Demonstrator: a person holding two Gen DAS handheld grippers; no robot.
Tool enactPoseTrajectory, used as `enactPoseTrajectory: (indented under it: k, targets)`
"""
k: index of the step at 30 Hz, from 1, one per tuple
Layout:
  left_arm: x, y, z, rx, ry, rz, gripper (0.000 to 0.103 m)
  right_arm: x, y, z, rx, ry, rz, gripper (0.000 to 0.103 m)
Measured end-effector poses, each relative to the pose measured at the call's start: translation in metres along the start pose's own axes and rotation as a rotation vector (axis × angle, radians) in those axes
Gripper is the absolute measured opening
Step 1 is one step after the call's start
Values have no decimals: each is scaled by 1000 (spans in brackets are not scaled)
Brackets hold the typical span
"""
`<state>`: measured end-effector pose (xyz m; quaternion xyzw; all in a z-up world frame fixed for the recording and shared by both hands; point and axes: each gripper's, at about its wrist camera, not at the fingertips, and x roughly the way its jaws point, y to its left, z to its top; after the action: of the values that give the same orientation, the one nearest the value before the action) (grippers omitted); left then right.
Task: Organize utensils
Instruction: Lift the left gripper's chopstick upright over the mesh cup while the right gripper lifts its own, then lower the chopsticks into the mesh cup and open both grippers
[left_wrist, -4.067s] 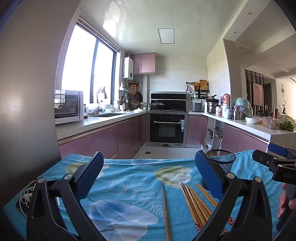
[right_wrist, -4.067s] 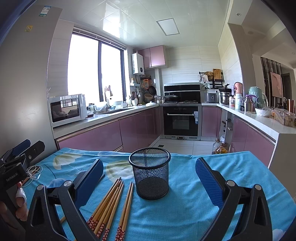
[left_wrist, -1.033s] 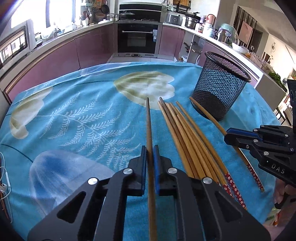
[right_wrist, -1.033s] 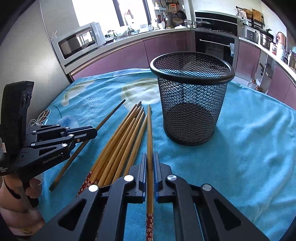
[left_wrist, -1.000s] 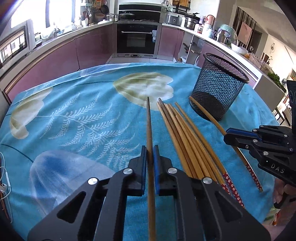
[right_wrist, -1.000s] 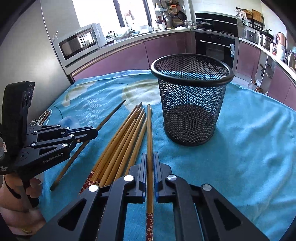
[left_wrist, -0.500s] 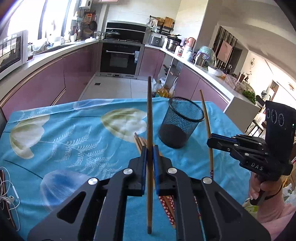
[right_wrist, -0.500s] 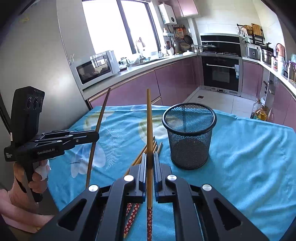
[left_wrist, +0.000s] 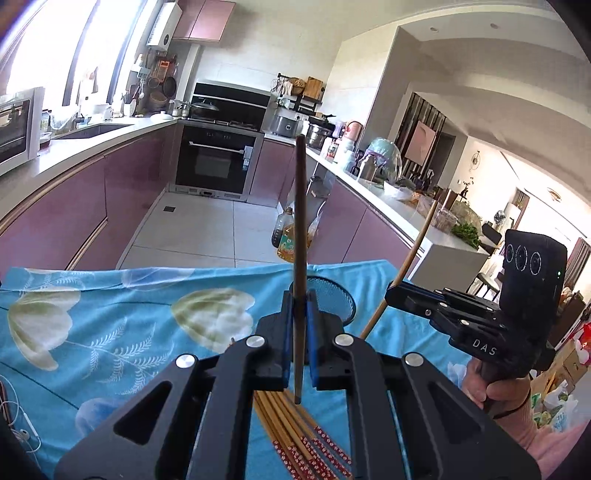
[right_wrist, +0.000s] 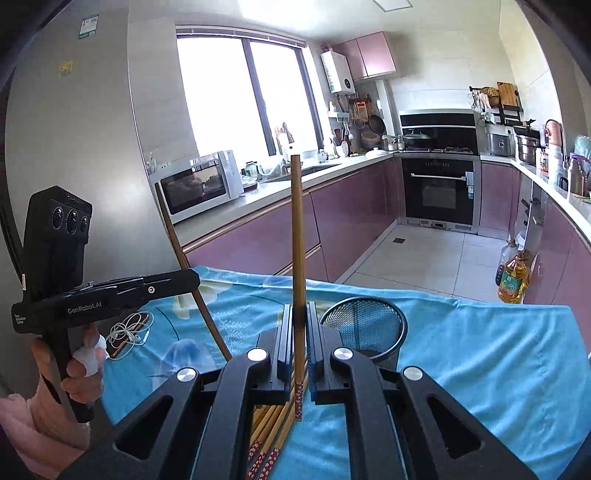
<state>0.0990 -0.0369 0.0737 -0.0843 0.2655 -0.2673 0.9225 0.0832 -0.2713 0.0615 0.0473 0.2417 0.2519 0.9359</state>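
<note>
U-shaped kitchen, mauve base cabinets under pale countertops. Built-in black oven on the far wall, hob with a pan above it. Big window on the left, strong daylight. White microwave on the counter below it, grey fridge beside. White wall tiles, white water heater, light floor tiles. Oil bottle on the floor. Living area visible on the right of the left wrist view.
</note>
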Motion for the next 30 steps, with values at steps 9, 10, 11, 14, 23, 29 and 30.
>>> enactPoseTrajectory:
  k: [9, 10, 11, 14, 23, 29, 30]
  targets:
    - [13, -21, 54, 2, -81, -53, 8, -9, -15, 40, -8, -93, -35, 6]
    - [15, -25, 59, 7, -90, -51, 8, -9, -17, 44, -10, -102, -41, 6]
    - [18, -27, 63, 11, -96, -53, 8, -9, -19, 47, -10, -108, -45, 6]
    - [29, -36, 73, 25, -108, -47, 8, -7, -26, 55, -6, -120, -68, 6]
    - [85, -43, 61, 87, -7, 8, 8, 30, -40, 44, 10, 3, -86, 6]
    - [128, -38, 35, 107, 89, 28, 8, 60, -45, 31, 20, 132, -89, 6]
    - [134, -37, 32, 111, 101, 31, 8, 64, -45, 30, 26, 149, -91, 6]
